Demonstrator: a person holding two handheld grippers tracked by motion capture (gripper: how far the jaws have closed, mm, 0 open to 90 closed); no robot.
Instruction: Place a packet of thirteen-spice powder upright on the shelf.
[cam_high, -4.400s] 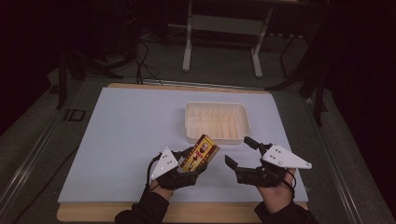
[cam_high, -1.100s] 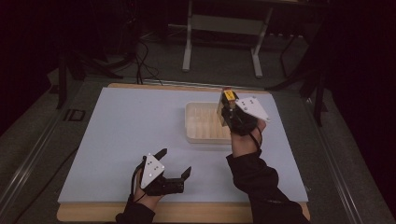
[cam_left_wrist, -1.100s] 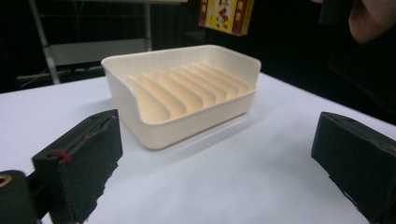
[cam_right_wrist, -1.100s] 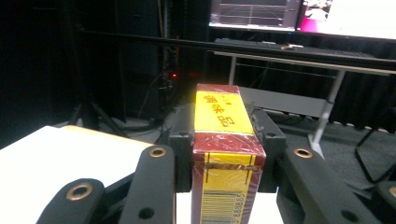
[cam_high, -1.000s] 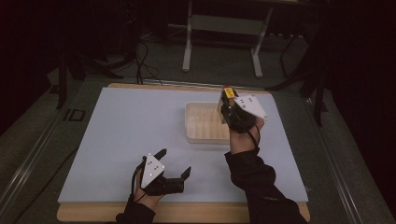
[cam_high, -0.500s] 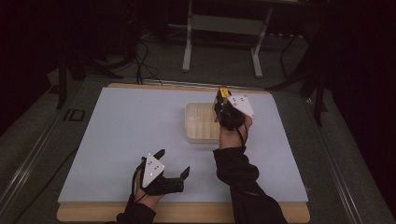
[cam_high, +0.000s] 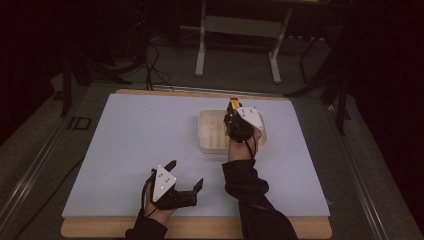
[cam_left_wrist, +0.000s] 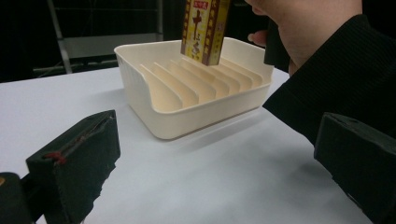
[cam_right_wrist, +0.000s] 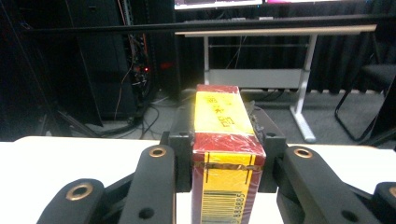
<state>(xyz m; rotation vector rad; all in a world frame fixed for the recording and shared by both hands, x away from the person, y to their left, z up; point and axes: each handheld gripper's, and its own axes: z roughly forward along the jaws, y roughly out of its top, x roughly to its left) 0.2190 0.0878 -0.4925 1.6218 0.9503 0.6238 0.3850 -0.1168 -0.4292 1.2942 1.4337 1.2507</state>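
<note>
— Box (cam_left_wrist: 204, 29) first: where does it stand?

— Upright, red and yellow, clamped between the pads of the right gripper (cam_high: 235, 111). In the left gripper view its lower end hangs over the ribbed inside of the cream tray (cam_left_wrist: 140, 86), just above the dividers near the far side; I cannot tell whether it touches them. In the right gripper view both black jaws press flat against its sides, with a barcode showing low on the near face.

— And against the earlier pictures?

— A few seconds back the left gripper held the box near the front edge of the counter (cam_high: 125, 135), with the right gripper empty beside it. About a second ago the right gripper had it raised over the tray's right rim. Since then the hand has come down and shifted left, so the box is now over the tray's interior. The grip on it is unchanged.

— The left gripper (cam_high: 186, 175)?

— Near the front of the counter, well apart from the tray, jaws spread wide with nothing between them. It has kept that place over the last second. Its own view looks across the white counter at the tray and the person's dark sleeve (cam_left_wrist: 336, 79).
</note>
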